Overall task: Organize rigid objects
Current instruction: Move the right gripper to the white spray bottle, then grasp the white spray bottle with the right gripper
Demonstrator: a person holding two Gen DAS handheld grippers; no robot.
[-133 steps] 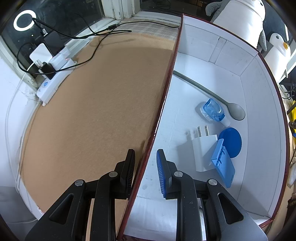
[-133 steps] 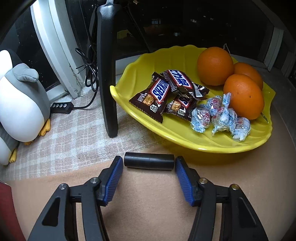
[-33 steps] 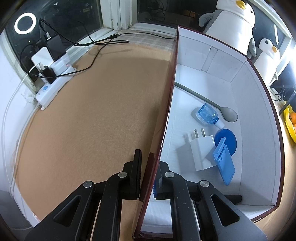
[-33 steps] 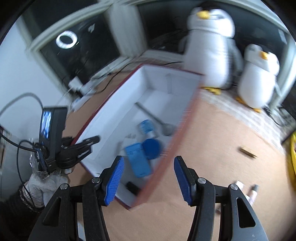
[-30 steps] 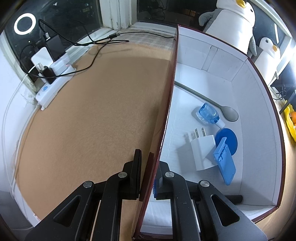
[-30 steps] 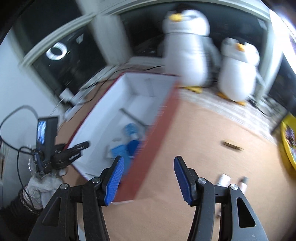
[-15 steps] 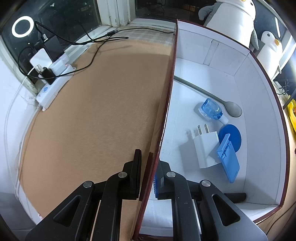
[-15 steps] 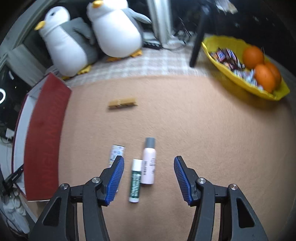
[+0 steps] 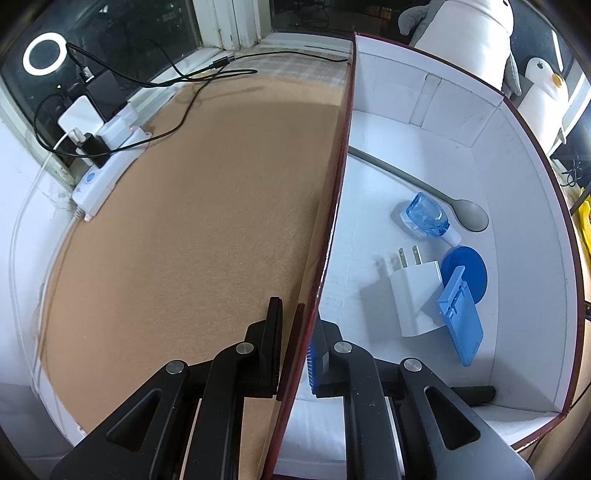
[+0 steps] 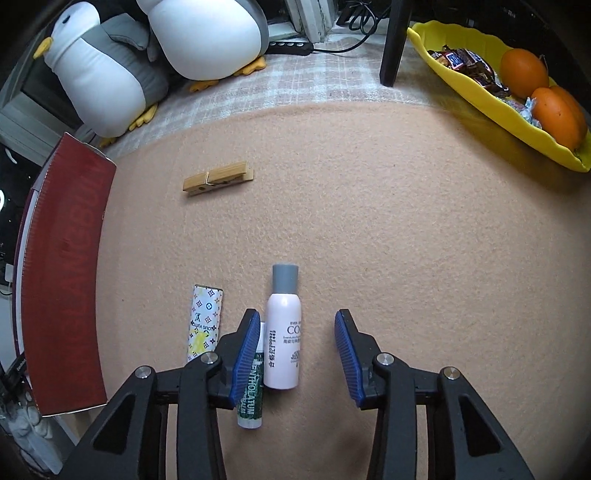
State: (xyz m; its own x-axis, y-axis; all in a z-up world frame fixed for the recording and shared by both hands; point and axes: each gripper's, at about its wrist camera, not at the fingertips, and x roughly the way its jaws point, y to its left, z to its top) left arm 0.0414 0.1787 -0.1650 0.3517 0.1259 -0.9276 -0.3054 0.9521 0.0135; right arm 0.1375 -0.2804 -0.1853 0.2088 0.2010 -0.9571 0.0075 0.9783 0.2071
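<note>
On the mat, the left gripper (image 9: 294, 350) pinches the box (image 9: 334, 206) wall, likely to steady it for loading. Beside the box, the right gripper (image 10: 295, 356) straddles the bottle (image 10: 283, 341), jaws closing but not yet touching; one finger sits between bottle and balm (image 10: 252, 397), probably to take only the bottle.

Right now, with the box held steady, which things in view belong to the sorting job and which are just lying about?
Job:
- box, left gripper clamped on its wall
- spray bottle between the right gripper closing jaws, not yet pinched
- lip balm, patterned stick, clothespin

Lying about:
- penguin toys
- yellow dish of sweets and oranges
- power strip, cables
</note>
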